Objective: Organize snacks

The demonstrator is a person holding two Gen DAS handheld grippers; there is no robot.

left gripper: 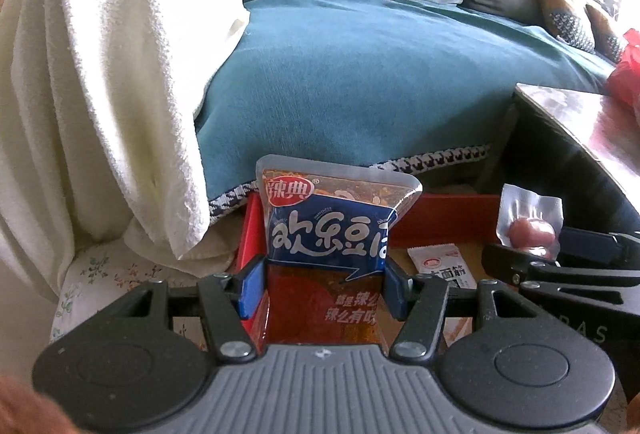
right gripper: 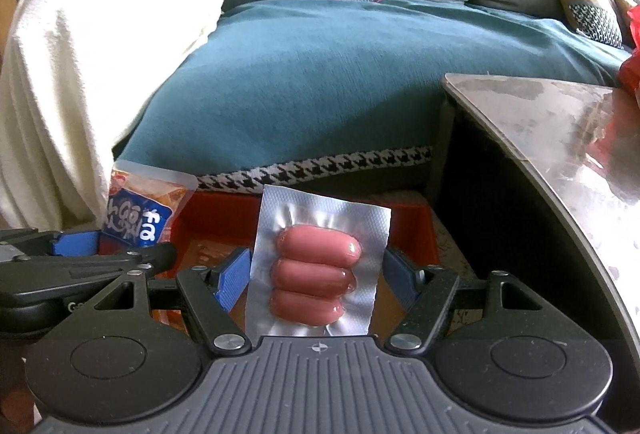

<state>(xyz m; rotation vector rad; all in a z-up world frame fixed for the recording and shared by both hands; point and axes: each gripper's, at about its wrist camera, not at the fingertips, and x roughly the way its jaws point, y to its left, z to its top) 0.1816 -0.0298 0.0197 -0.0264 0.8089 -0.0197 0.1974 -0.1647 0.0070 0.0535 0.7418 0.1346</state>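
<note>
A: Carrying both packs to the red box [right gripper: 424,230], that is your step now. Your left tongs [left gripper: 326,286] pinch the tofu pack [left gripper: 328,234] by its sides, upright, above the box's left end.

B: And the right tongs [right gripper: 316,282]?

A: You pinch the sausage pack [right gripper: 316,270] there, held upright over the middle of the box. One sachet [left gripper: 438,260] already lies on the box floor.

B: What does the next move call for?

A: I judge you should lower each pack until it is inside the walls, then spread the tongs. Keep the two tongs apart; they sit close side by side, beside the bench [right gripper: 560,137].
</note>
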